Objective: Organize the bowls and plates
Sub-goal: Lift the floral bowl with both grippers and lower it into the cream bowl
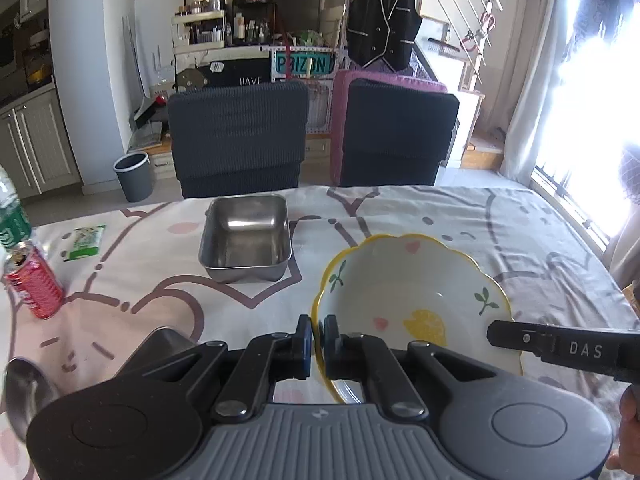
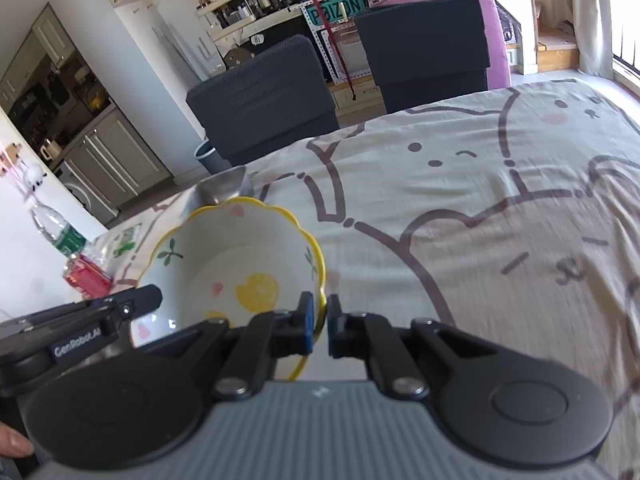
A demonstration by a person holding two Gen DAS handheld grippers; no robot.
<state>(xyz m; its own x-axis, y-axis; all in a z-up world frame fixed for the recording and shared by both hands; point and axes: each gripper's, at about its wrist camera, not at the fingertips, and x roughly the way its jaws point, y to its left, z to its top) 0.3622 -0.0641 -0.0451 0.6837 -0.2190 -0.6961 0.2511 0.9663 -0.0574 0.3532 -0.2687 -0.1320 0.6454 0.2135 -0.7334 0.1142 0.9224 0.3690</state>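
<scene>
Both hand-held grippers, left (image 1: pixel 318 346) and right (image 2: pixel 319 330), clamped on opposite rim edges of scalloped ceramic bowl (image 1: pixel 416 300), held above tabletop (image 1: pixel 520 216) near steel tray (image 1: pixel 246 238); judgement: raise both sides evenly, keeping bowl level, avoiding rim slip.

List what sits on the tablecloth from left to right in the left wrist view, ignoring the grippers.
Green-labelled bottle → red can → green packet → steel tray → yellow-rimmed bowl. The spoon at the lower left edge is left out, since it overlaps the bottle and can in the order.
</scene>
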